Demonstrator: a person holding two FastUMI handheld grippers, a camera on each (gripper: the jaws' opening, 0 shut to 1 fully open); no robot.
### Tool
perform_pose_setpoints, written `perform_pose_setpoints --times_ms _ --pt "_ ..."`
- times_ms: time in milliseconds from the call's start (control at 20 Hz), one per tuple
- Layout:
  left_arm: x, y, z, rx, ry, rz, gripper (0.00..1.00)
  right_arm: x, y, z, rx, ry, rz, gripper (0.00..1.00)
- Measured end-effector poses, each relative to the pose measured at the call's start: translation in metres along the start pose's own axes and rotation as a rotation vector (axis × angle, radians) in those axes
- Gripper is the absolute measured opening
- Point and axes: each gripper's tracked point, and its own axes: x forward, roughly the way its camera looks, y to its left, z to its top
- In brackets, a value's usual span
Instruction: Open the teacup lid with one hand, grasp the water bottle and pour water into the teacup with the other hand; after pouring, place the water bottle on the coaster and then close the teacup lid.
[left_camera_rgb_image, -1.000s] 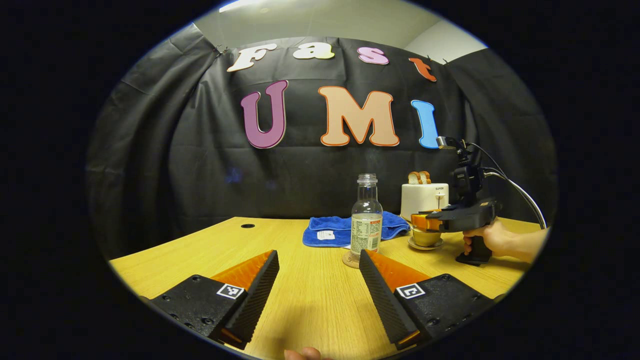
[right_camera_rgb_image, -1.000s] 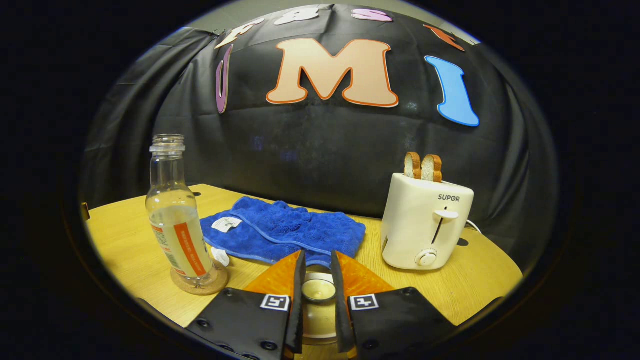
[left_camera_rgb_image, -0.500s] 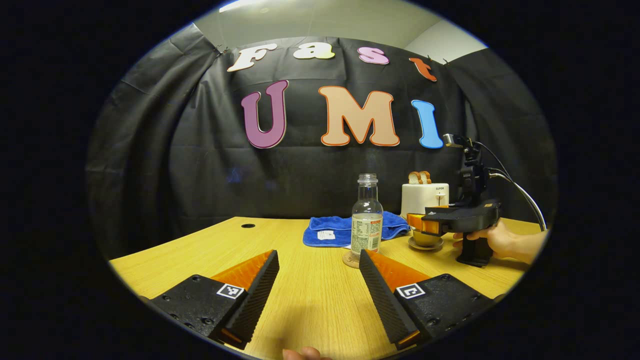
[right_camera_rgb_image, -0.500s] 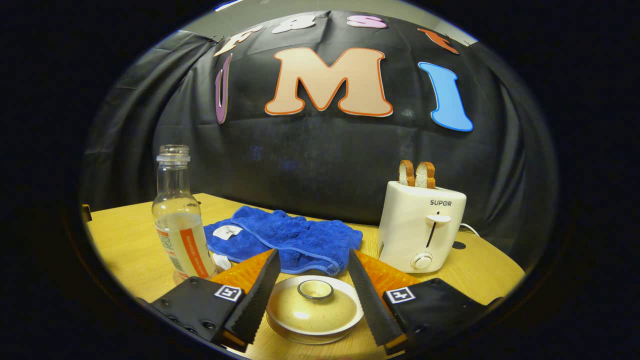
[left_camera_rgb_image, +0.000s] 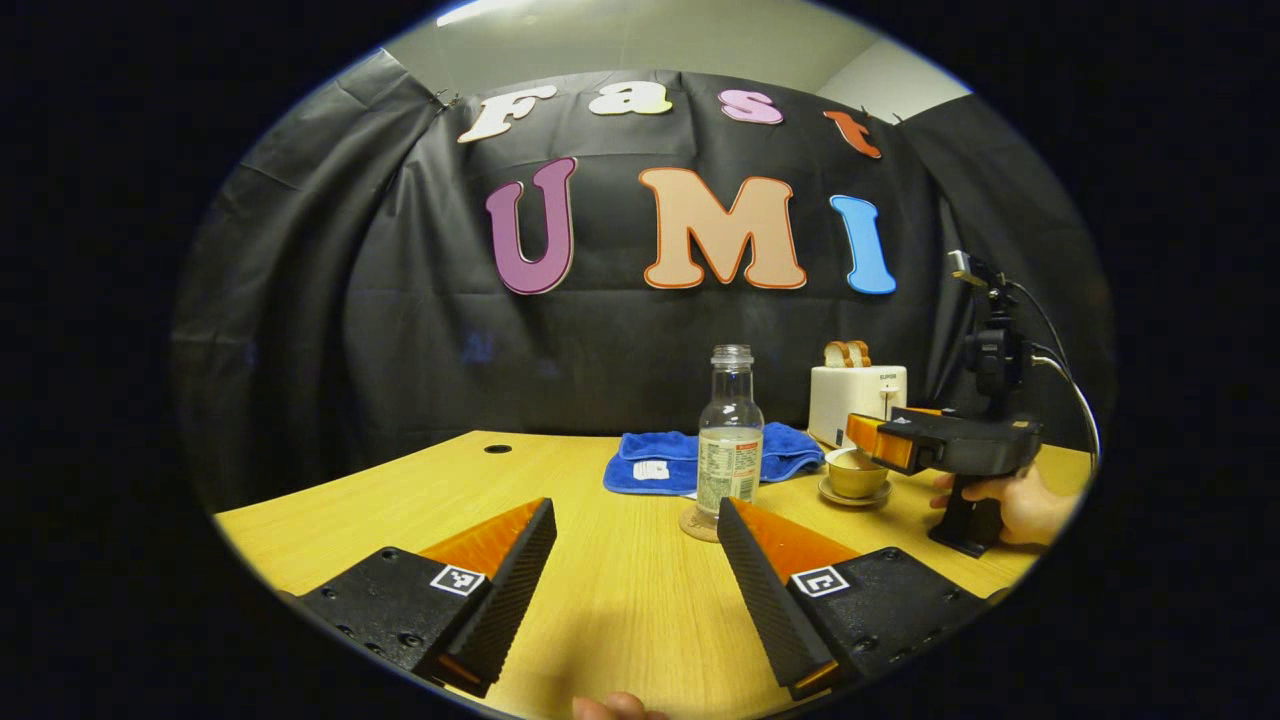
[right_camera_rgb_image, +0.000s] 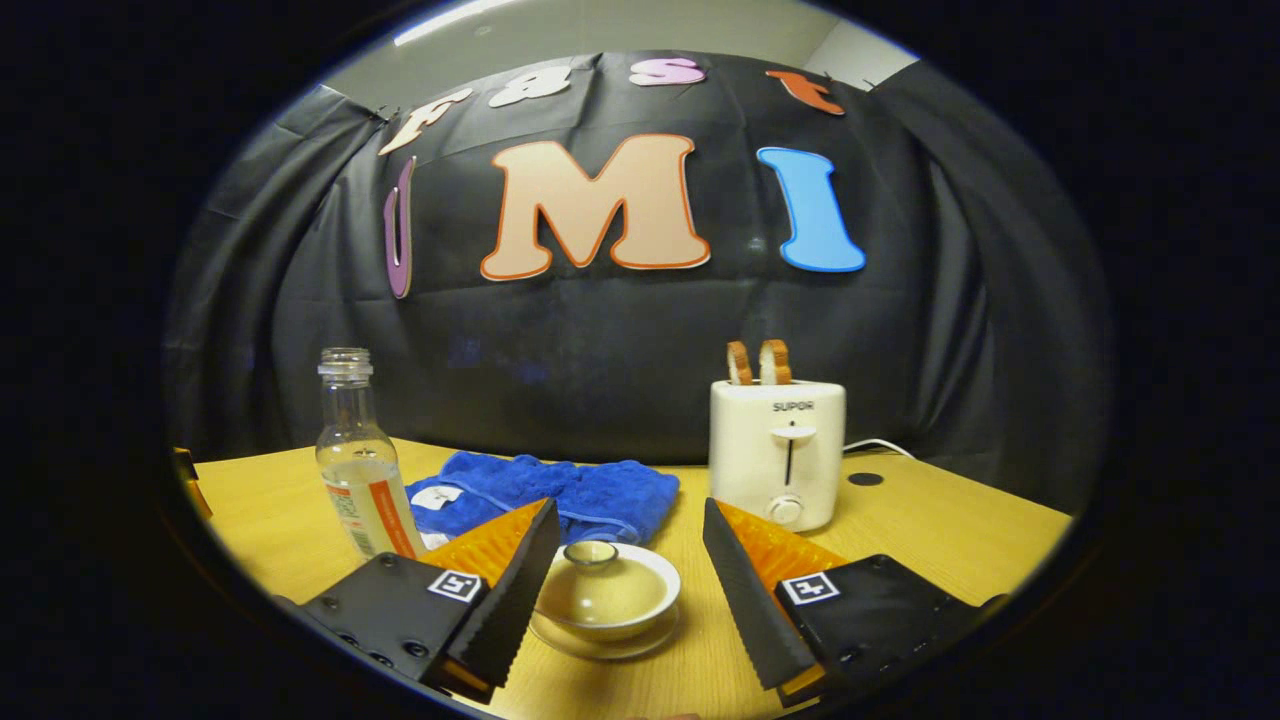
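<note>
The tan teacup (right_camera_rgb_image: 605, 600) stands on its saucer (right_camera_rgb_image: 610, 642) with the lid (right_camera_rgb_image: 592, 553) on it. It lies between and just beyond the fingers of my open right gripper (right_camera_rgb_image: 628, 512), which touch nothing. In the left gripper view the right gripper (left_camera_rgb_image: 872, 441) hovers level over the near side of the teacup (left_camera_rgb_image: 857, 476), held by a hand (left_camera_rgb_image: 1012, 500). The uncapped clear bottle (left_camera_rgb_image: 730, 452), part full, stands upright on a round coaster (left_camera_rgb_image: 697, 523). My left gripper (left_camera_rgb_image: 635, 508) is open and low over the table, short of the bottle (right_camera_rgb_image: 362, 470).
A blue towel (left_camera_rgb_image: 680, 460) lies behind the bottle. A white toaster (right_camera_rgb_image: 778, 455) with two bread slices stands at the back right, its cable trailing right. The wooden table (left_camera_rgb_image: 610, 620) has a small cable hole (left_camera_rgb_image: 497, 449) far left.
My right gripper was shut on the lid knob, then opened, let it go and drew back from the cup. The lid stays on. My left gripper has hardly moved.
</note>
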Motion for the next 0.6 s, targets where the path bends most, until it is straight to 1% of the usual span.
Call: perform_pose_setpoints --times_ms 50,100,150,200,250,450,500,550,600 --pt "0.0 -0.004 0.0 0.0 -0.001 -0.001 0.95 -0.016 0.004 0.0 -0.003 -0.004 0.005 0.92" --pt "-0.001 -0.009 0.001 0.0 -0.001 -0.004 0.95 -0.03 0.002 0.002 0.0 -0.008 -0.008 0.87" --pt "-0.002 -0.014 0.0 0.0 -0.001 -0.006 0.95 -0.044 -0.001 0.002 -0.002 -0.008 -0.028 0.92" --pt "-0.003 -0.019 0.001 0.0 -0.003 -0.01 0.95 -0.06 -0.001 0.004 0.004 -0.015 -0.034 0.92" --pt "-0.005 -0.025 0.0 0.003 -0.003 -0.018 0.95 -0.075 0.002 0.004 0.001 -0.011 -0.024 0.92" --pt "-0.02 -0.033 0.001 0.0 -0.001 0.0 0.96 -0.128 0.003 0.006 0.004 -0.015 -0.024 0.92" --pt "-0.025 -0.034 0.002 0.003 -0.005 0.0 0.96 -0.14 0.007 0.006 0.005 -0.014 -0.011 0.87" --pt "-0.028 -0.037 0.001 0.001 -0.002 0.004 0.96 -0.151 0.011 0.006 0.003 -0.014 -0.003 0.92" --pt "-0.032 -0.037 0.002 0.002 -0.003 0.017 0.95 -0.16 0.012 0.006 0.004 -0.015 -0.004 0.92"
